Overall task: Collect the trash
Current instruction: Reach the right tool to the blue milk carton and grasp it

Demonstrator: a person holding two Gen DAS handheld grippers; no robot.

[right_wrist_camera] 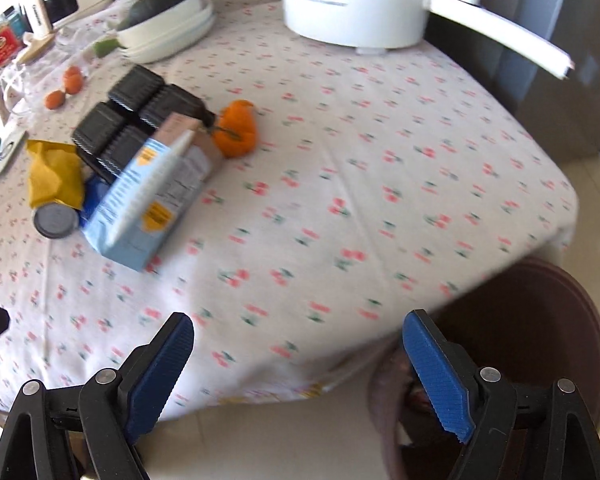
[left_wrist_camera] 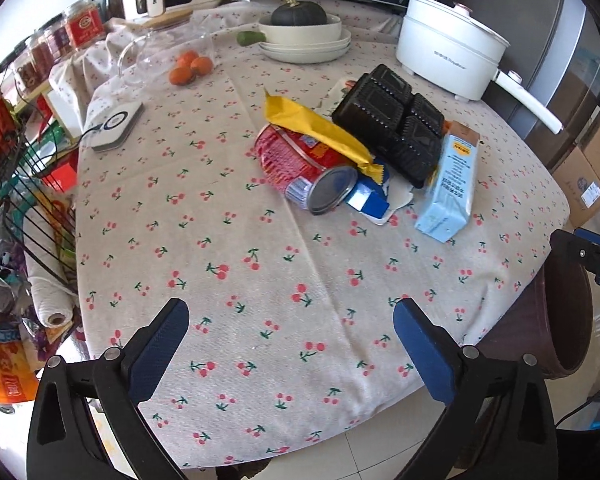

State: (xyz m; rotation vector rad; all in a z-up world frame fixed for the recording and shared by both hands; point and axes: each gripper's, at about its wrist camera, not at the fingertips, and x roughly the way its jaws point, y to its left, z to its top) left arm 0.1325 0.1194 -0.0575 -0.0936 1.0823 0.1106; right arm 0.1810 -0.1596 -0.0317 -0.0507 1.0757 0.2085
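A trash pile lies mid-table: a red can point(left_wrist_camera: 296, 168) on its side, a yellow wrapper point(left_wrist_camera: 320, 132) across it, a black plastic tray point(left_wrist_camera: 396, 120), a light blue carton point(left_wrist_camera: 452, 184) and a blue-white wrapper point(left_wrist_camera: 370, 200). My left gripper point(left_wrist_camera: 292, 320) is open and empty, above the table's near edge. My right gripper point(right_wrist_camera: 298, 336) is open and empty at the near right edge. The right wrist view shows the carton point(right_wrist_camera: 156, 196), tray point(right_wrist_camera: 128, 120), yellow wrapper point(right_wrist_camera: 52, 176), can end point(right_wrist_camera: 56, 220) and an orange peel point(right_wrist_camera: 236, 128).
A brown bin point(left_wrist_camera: 560, 312) stands below the table's right edge, also in the right wrist view point(right_wrist_camera: 540, 320). A white electric pot point(left_wrist_camera: 448, 44), a bowl with a squash point(left_wrist_camera: 300, 28), tangerines point(left_wrist_camera: 190, 66) and a scale point(left_wrist_camera: 114, 124) sit on the cherry tablecloth point(left_wrist_camera: 220, 280). A wire rack point(left_wrist_camera: 16, 200) is left.
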